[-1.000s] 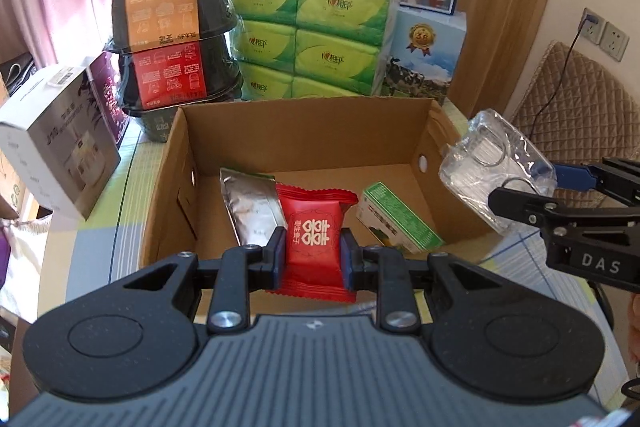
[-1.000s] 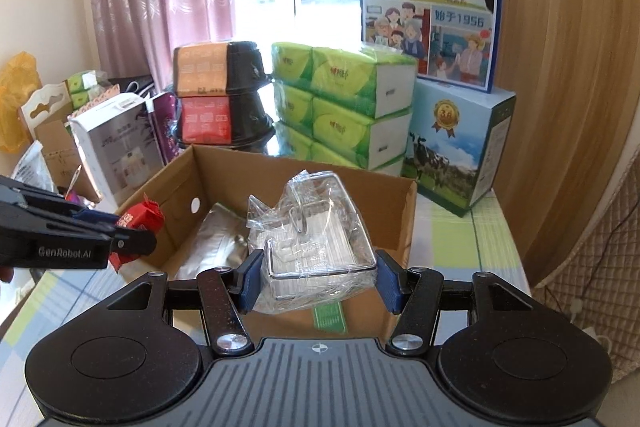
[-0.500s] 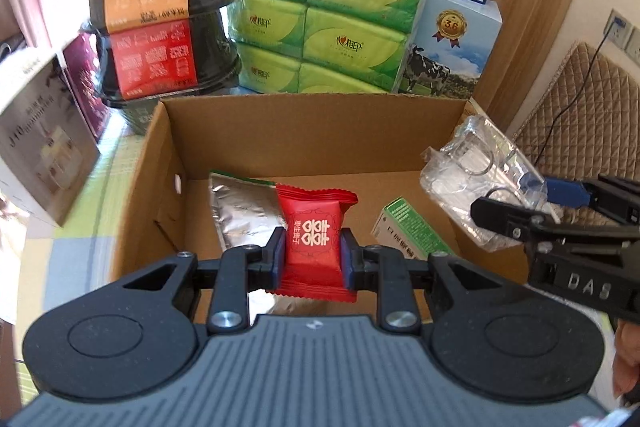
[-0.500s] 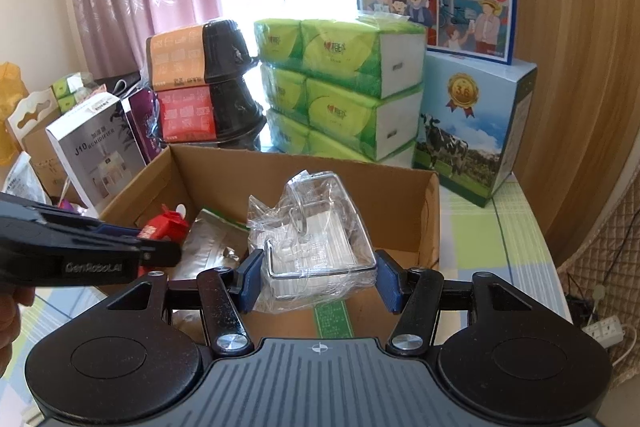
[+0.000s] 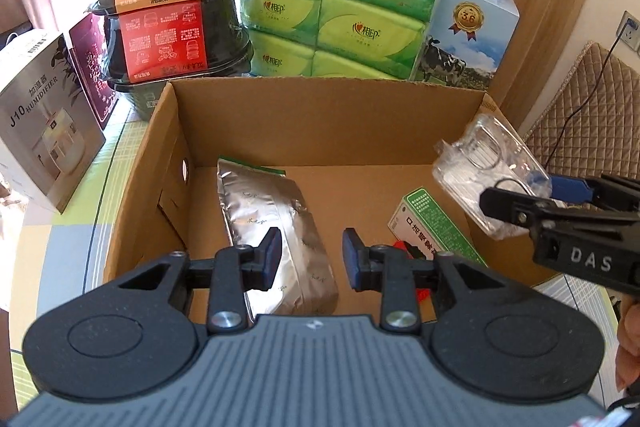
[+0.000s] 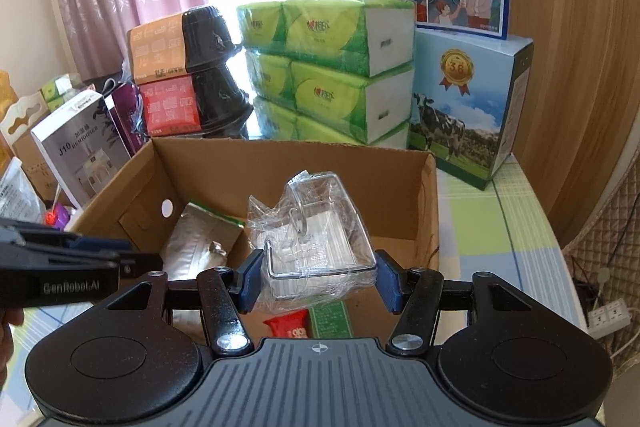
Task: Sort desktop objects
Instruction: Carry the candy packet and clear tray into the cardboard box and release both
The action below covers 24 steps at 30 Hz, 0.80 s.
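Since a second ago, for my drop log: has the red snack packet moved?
Yes. The red snack packet has left the open left gripper and dropped down onto the cardboard box floor beside the green carton.

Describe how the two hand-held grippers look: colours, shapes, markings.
Both match: the left hand-held gripper and right hand-held gripper have black linkage fingers with blue pads, silver pivot screws, two round black housings and a ribbed grey body. Side lettering reads "GenRobot.AI" on the left, "DAS" on the right. No cables visible.
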{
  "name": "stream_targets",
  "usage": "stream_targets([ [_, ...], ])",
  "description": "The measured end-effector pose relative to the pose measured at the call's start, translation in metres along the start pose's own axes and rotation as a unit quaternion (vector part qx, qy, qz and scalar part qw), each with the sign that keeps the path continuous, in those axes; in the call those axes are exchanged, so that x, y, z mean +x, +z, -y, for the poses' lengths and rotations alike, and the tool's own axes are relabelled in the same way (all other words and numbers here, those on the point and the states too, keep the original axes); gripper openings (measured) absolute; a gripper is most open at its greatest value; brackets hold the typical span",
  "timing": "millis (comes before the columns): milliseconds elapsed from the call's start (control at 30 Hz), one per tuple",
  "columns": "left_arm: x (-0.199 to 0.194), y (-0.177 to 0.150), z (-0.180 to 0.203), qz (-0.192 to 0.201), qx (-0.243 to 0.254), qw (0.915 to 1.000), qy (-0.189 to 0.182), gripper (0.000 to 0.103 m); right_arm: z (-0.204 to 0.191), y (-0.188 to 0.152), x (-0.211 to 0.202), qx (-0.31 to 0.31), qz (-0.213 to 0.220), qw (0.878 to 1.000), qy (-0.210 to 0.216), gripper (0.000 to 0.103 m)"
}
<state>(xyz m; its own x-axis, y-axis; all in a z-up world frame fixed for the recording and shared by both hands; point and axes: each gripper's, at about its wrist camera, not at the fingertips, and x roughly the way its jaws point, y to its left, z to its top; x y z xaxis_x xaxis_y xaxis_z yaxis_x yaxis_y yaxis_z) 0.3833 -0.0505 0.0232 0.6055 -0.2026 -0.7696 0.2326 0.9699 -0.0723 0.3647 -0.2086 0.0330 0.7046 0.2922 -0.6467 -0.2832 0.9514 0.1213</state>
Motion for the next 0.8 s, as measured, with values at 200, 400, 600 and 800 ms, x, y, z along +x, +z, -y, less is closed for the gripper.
stream_targets([
  [200,-0.008,0.0,-0.002,0.011,-0.001,0.9999,0.0,0.035,0.003,0.006,0.003,0.015,0.013,0.999,0.029,0.069],
  [400,-0.024,-0.008,0.001,0.016,0.003,0.9999,-0.006,0.042,0.009,-0.001,-0.013,0.014,0.016,0.999,0.025,0.076],
  [600,-0.047,-0.026,0.01,0.022,0.001,0.9996,-0.016,0.046,0.017,-0.013,-0.04,0.019,0.015,1.0,0.012,0.076],
  [800,-0.081,-0.054,0.014,0.03,0.001,0.9995,-0.012,0.057,0.014,-0.028,-0.08,0.018,0.022,1.0,0.009,0.076],
])
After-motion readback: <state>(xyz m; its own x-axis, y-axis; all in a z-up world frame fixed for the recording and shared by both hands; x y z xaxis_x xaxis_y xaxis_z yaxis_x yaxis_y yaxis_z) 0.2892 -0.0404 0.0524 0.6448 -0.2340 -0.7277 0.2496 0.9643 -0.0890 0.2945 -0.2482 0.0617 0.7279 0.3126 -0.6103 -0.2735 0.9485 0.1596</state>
